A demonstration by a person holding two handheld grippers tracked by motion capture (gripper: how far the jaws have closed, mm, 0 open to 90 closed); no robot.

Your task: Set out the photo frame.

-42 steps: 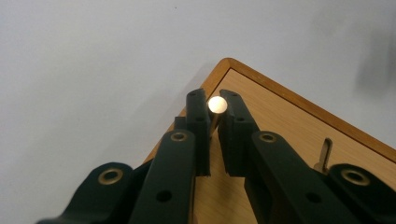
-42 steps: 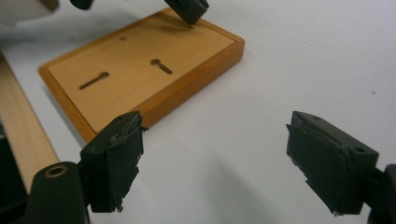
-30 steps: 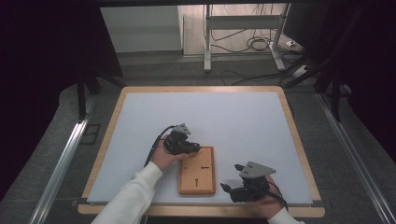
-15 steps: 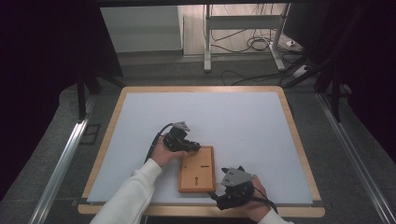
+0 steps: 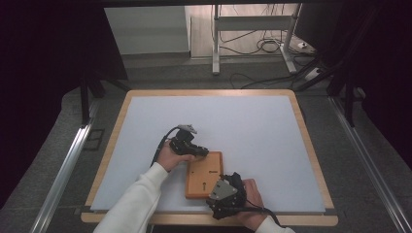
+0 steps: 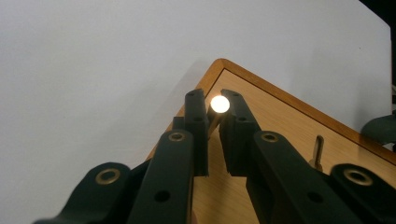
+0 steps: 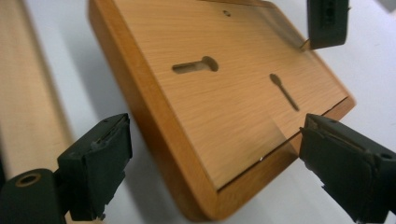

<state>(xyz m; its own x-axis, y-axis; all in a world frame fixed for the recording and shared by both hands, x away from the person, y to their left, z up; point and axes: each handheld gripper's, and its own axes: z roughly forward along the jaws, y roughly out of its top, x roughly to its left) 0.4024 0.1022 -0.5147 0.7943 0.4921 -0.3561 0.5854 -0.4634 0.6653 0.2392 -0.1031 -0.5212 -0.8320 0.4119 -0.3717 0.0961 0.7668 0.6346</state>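
On the desk [image 5: 145, 121], the left gripper [image 6: 212, 116] is pinched shut on a small metal pin [image 6: 219, 104] above the far corner of the wooden board [image 5: 204, 182]. At the board's near corner, the right gripper [image 7: 210, 154] gapes wide, having just been opening, its jaws either side of the corner without touching.
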